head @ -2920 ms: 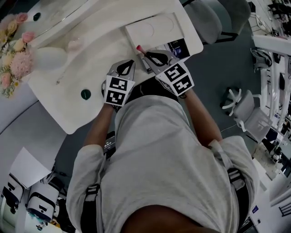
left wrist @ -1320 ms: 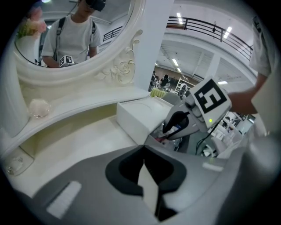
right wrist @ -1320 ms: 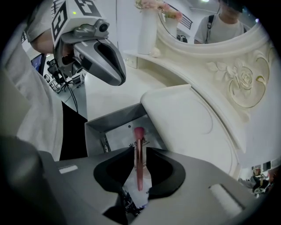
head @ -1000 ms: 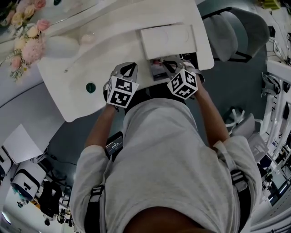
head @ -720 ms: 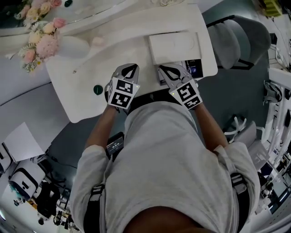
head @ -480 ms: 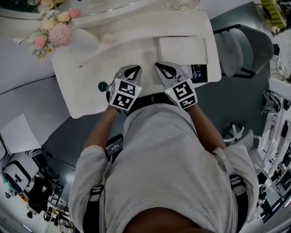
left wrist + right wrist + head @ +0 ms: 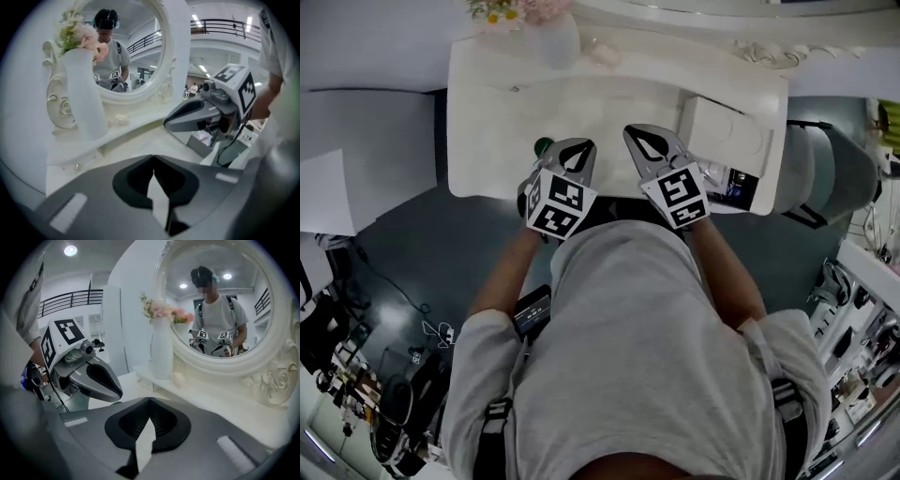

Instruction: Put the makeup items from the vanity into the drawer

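Left tool (image 7: 579,146): jaws together, empty, above the desk's (image 7: 609,98) near edge.
Right tool (image 7: 639,133): jaws together, empty, above the desk.
Vase (image 7: 555,42): at the desk's back edge.

The white vanity (image 7: 609,103) bears a small dark-green round pot (image 7: 543,145) near its front edge. The drawer (image 7: 739,190) at its right end stands pulled out, contents indistinct.

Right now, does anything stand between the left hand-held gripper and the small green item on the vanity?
Nothing visible does: the green item lies on bare tabletop just beside the shut left hand-held gripper.
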`<state>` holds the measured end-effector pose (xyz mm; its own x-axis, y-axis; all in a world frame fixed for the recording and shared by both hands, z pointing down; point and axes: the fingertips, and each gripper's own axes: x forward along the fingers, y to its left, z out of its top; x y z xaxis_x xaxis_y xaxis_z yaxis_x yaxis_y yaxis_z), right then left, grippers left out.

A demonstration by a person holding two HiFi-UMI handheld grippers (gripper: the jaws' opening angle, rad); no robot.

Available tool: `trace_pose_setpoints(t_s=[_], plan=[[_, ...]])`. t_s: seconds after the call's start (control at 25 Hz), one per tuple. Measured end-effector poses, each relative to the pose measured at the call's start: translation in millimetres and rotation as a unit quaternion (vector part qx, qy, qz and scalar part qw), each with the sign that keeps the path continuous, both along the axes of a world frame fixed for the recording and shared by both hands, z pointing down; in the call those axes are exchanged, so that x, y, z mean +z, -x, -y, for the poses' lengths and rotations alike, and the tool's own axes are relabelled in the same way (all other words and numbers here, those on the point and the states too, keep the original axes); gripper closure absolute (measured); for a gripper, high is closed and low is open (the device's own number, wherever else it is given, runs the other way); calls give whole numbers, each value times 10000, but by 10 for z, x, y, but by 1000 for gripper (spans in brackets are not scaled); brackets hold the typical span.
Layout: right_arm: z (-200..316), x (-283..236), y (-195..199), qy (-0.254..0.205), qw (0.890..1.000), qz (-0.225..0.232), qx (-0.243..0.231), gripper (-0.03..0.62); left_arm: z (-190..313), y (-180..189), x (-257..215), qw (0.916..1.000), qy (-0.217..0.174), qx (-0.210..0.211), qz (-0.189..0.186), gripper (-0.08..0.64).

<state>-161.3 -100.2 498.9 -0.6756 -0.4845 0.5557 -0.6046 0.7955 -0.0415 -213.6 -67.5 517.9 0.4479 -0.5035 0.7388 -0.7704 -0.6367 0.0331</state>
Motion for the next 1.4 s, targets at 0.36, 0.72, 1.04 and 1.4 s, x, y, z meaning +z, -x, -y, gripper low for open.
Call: trace_pose_setpoints(t_s=[0.36, 0.72, 1.04, 1.4], plan=[[-192, 205, 622, 393, 9971, -157, -626, 594, -208, 811, 276, 9968, 308, -667, 329, 557], [-279, 442, 724, 757, 9943, -350, -667, 594, -305, 1189, 782, 9882, 850, -552, 1152, 555], [-252, 531, 650, 904, 9945, -404, -355, 594, -352, 1223, 1192, 9809, 1379, 1, 1370, 402], [-276, 617, 295, 927, 9951, -329, 50, 594, -254, 1093, 1447, 9758, 1642, 481, 1363, 407]])
